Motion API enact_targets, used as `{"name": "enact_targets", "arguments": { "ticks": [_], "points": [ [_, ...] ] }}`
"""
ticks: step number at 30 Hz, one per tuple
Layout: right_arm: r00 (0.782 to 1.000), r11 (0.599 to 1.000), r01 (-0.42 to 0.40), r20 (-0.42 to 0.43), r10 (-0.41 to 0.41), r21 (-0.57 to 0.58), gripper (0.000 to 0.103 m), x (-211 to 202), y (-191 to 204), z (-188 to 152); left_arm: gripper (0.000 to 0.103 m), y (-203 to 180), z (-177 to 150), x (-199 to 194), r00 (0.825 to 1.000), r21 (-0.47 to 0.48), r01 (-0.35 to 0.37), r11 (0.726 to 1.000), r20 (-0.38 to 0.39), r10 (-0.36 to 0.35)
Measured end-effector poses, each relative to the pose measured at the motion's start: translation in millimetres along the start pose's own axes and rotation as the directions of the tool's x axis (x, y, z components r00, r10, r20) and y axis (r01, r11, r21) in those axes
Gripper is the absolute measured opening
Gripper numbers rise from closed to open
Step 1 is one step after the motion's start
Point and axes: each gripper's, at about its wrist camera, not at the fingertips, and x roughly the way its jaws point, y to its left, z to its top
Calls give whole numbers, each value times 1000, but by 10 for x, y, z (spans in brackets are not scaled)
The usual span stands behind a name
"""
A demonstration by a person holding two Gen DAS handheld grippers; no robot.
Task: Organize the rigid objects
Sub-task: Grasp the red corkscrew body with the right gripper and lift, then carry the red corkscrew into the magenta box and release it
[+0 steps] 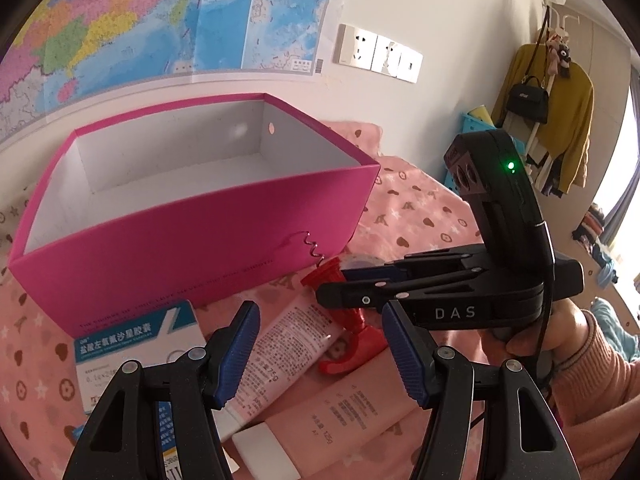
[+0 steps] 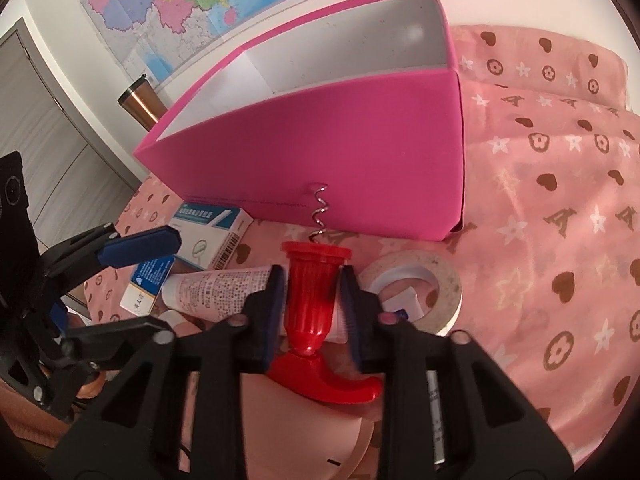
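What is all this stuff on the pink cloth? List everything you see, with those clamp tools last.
box: one, magenta outside, white inside, nothing visible in it, at the back on the cloth.
corkscrew: one, red with a metal spiral, in front of the box.
tubes: two, pale pink, lying under and beside the corkscrew.
medicine cartons: two, white and blue, left of the tubes.
tape roll: one, whitish, right of the corkscrew.
cloth: one, pink with hearts and stars.
map: one, multicoloured, on the wall.
tumbler: one, copper, left of the box.
left gripper: black, blue fingers, open over the tubes.
right gripper: fingers pressing the corkscrew's body.
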Motion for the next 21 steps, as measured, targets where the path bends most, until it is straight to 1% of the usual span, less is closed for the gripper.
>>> {"name": "enact_targets", "arguments": {
  "ticks": [5,8,15,21],
  "points": [
    [1000,1000,-5,23,5,-7,27,-81,27,-12,65,-34,-39,41,1000,3,22,1000,-9,-22],
    [999,1000,-24,40,24,-3,27,-162,32,-38,65,-57,-49,72,999,4,52,999,-14,-52],
    [996,999,-35,85,37,-25,27,-382,114,-58,65,-139,-32,179,994,7,109,994,-24,-108],
    [991,997,-33,131,41,-65,27,-576,241,12,62,-180,51,199,991,17,132,991,-6,-132]
  ]
}}
